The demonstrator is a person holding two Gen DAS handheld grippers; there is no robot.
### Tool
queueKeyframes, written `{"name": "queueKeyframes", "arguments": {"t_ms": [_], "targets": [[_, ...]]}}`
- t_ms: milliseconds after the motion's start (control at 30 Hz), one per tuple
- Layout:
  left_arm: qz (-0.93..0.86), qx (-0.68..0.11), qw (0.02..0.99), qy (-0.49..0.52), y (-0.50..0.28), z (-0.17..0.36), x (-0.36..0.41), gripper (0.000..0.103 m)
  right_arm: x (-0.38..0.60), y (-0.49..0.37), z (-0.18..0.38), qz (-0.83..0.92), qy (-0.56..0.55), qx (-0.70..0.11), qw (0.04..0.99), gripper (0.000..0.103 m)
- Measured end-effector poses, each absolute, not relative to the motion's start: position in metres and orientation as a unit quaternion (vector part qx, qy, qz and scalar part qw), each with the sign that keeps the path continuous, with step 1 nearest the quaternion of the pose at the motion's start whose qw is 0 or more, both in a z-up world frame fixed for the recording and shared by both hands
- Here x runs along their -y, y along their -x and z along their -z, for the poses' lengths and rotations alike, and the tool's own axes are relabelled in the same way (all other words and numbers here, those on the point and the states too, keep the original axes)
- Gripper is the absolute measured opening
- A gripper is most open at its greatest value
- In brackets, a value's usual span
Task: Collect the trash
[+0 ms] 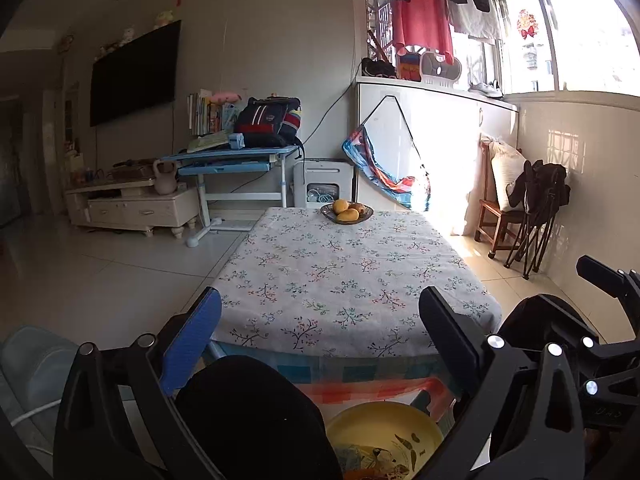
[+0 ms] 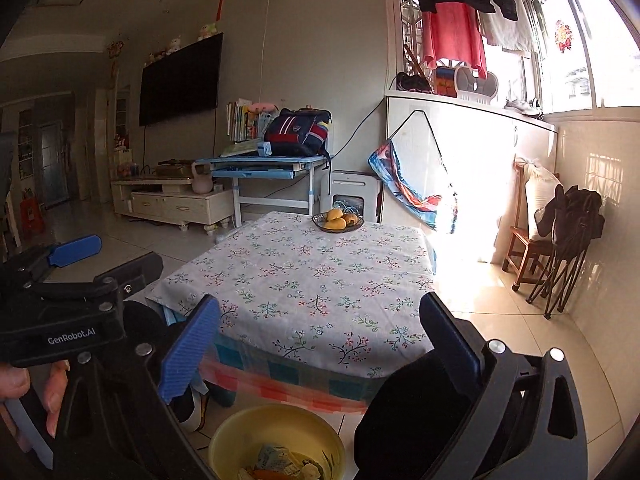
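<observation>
Your left gripper (image 1: 320, 328) and right gripper (image 2: 320, 332) both stand fully spread with nothing between the fingers; each points over the floral-clothed table (image 1: 344, 276). The trash (image 2: 280, 466) lies in the yellow basin (image 2: 276, 436) on the floor, below the table's near edge; a fruit bowl (image 1: 346, 213) sits at the far edge.

You're facing a low table (image 1: 344, 276) under a floral cloth, a fruit bowl (image 1: 346, 213) at its far edge, pale glossy floor tiles (image 1: 100, 276) around it. Beyond the table, a blue desk (image 1: 236, 160) carries a backpack (image 1: 269, 122); left of that a cream TV cabinet (image 1: 132, 204) sits under a wall-mounted TV (image 1: 134, 74). Right of the table, windows (image 1: 568, 36) throw hard sunlight across a white cabinet (image 1: 436, 136), hanging clothes (image 1: 424, 24) and a wooden chair (image 1: 500, 216).
</observation>
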State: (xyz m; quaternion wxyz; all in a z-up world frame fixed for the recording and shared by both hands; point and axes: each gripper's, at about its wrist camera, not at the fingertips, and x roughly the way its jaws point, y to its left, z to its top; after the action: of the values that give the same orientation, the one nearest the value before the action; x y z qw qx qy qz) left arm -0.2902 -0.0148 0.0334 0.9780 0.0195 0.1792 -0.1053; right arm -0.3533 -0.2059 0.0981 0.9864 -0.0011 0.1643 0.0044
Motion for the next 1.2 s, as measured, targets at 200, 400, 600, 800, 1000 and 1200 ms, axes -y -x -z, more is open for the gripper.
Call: {"name": "queueKeyframes", "arguments": {"t_ms": [200,400,600,800,1000,1200], "targets": [[0.088,-0.171,0.981,0.003,0.295,-0.036,0.005,0.096,0.209,0.352,-0.100,0.003,-0.005,-0.154,0.988,0.096],[0.078,-0.192,0.978,0.024,0.284,-0.030,-0.001,0.096,0.210,0.347,-0.092,-0.005,-0.018,-0.167,0.986,0.096],[0.072,-0.191,0.979,0.006,0.281,-0.026,0.007,0.096,0.208,0.345,-0.090,-0.005,-0.025,-0.173,0.985,0.096],[0.067,-0.193,0.979,0.003,0.280,-0.026,0.007,0.096,0.189,0.347,-0.088,-0.006,0.021,-0.174,0.985,0.096],[0.059,-0.195,0.979,0.008,0.280,-0.026,0.003,0.096,0.191,0.348,-0.088,-0.005,0.019,-0.179,0.984,0.096],[0.057,-0.194,0.979,0.004,0.279,-0.027,0.008,0.096,0.190,0.346,-0.089,-0.006,0.021,-0.182,0.983,0.096]]}}
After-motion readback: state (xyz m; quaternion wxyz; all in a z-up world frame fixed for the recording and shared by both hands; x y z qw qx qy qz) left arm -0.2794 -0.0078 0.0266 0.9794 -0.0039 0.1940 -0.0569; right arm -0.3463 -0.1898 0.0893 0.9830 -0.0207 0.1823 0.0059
